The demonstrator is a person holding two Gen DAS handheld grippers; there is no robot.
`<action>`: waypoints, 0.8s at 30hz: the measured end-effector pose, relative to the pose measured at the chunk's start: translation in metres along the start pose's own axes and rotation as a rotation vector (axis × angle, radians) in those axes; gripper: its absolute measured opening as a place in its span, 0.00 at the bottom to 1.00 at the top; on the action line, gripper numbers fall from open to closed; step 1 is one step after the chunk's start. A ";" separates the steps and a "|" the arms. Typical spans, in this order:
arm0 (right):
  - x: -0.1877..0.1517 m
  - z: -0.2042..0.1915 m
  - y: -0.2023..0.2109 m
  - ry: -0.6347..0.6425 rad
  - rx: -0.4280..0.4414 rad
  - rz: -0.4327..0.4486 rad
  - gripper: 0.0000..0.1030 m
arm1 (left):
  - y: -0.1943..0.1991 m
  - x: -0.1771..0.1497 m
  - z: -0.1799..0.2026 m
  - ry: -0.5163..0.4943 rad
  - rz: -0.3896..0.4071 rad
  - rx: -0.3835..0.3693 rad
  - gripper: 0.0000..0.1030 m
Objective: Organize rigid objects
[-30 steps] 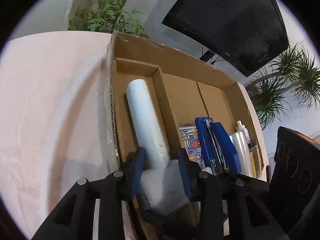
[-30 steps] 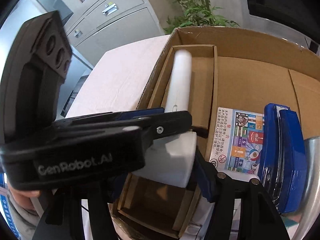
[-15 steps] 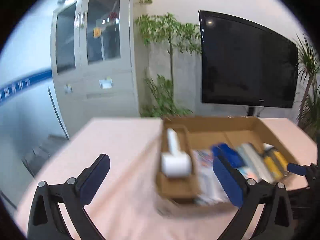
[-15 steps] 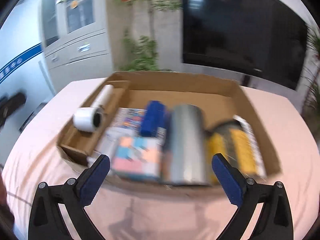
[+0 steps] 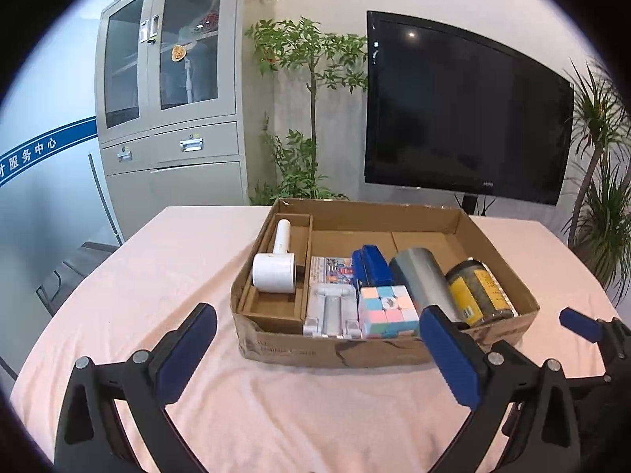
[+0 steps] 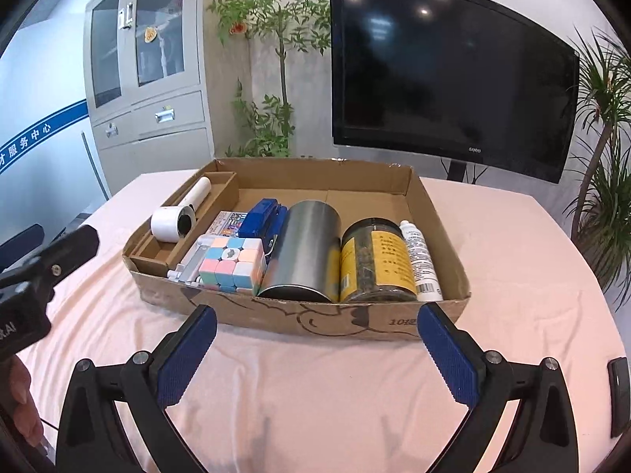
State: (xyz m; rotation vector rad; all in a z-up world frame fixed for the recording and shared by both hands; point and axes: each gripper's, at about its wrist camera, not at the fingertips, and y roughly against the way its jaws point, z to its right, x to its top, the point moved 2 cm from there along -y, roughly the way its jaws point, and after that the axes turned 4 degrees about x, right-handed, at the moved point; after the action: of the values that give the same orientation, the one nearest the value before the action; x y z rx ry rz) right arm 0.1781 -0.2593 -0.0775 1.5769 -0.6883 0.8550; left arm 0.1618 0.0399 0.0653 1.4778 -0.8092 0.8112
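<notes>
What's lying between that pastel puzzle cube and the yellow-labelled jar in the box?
A shiny metal can lies on its side between the cube and jar, clearest in the right wrist view.

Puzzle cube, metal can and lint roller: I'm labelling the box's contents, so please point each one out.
puzzle cube [image 6: 232, 262], right wrist view, on its near face.
metal can [image 6: 305, 248], right wrist view, on its curved side.
lint roller [image 5: 274, 272], left wrist view, on its white roll.

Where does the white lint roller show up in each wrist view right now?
Left wrist: the lint roller lies left of centre, in the narrow left compartment of the cardboard box, handle pointing away.
Right wrist: the lint roller sits at upper left, same compartment.
Shared landmark: the pastel puzzle cube at the box's near wall.
</notes>
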 end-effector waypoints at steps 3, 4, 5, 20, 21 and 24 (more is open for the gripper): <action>-0.002 0.004 0.008 -0.011 0.002 0.007 0.99 | 0.001 -0.002 0.008 -0.027 -0.016 -0.011 0.99; -0.003 0.005 0.010 -0.013 0.001 0.010 0.99 | 0.000 -0.003 0.010 -0.035 -0.026 -0.014 0.99; -0.004 0.006 0.012 -0.013 -0.003 0.013 0.99 | 0.000 -0.005 0.012 -0.039 -0.031 -0.014 0.99; -0.012 0.009 0.003 -0.010 -0.032 -0.027 0.99 | -0.016 -0.015 0.014 -0.040 -0.072 -0.012 0.99; -0.011 0.010 0.002 -0.008 -0.032 -0.030 0.99 | -0.018 -0.015 0.013 -0.041 -0.073 -0.007 0.99; -0.010 0.009 -0.003 -0.003 -0.033 -0.036 0.99 | -0.023 -0.016 0.011 -0.035 -0.084 -0.010 0.99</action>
State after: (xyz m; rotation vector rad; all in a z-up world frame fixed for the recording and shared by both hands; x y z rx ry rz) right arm 0.1762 -0.2674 -0.0878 1.5565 -0.6708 0.8111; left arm 0.1731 0.0303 0.0390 1.5099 -0.7708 0.7193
